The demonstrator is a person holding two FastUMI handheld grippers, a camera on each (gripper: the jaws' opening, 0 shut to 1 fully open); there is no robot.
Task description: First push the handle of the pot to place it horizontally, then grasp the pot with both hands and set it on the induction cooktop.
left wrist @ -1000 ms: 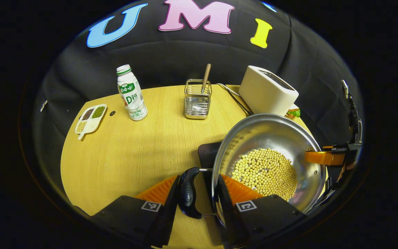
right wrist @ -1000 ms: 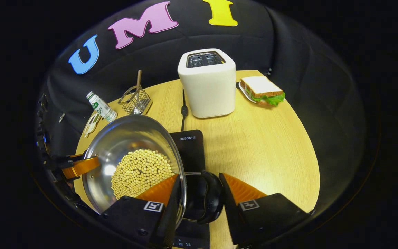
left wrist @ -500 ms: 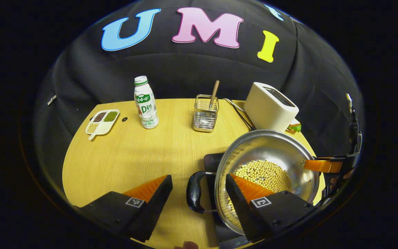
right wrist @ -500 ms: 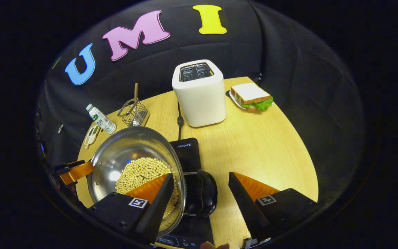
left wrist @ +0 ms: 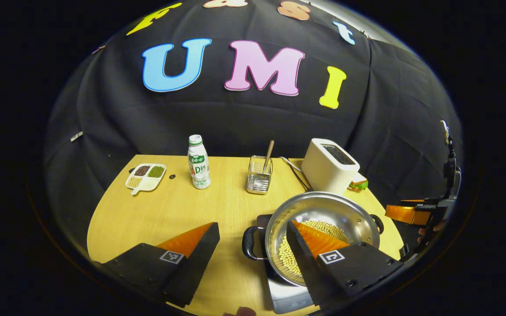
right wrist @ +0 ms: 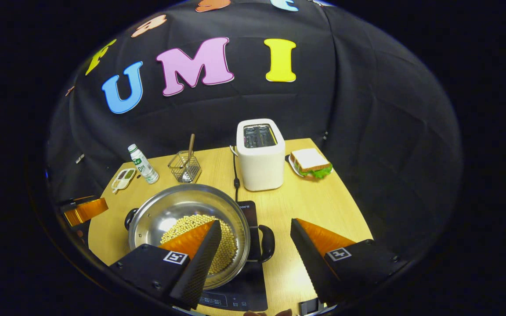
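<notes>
Both grippers have let go of the pot's handles and pulled back and up. From the left gripper view, the left gripper (left wrist: 251, 232) is spread wide, empty; the pot (left wrist: 323, 210) of beans sits on the cooktop (left wrist: 283, 294) just ahead to its right. From the right gripper view, the right gripper (right wrist: 255, 230) is likewise spread, the pot (right wrist: 182, 210) resting on the cooktop (right wrist: 248, 281) just ahead to its left.

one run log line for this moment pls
phase: pot placed, release | pot: on induction cooktop, beans inside | left hand-held gripper: open, off handle | right hand-held gripper: open, off handle
</notes>
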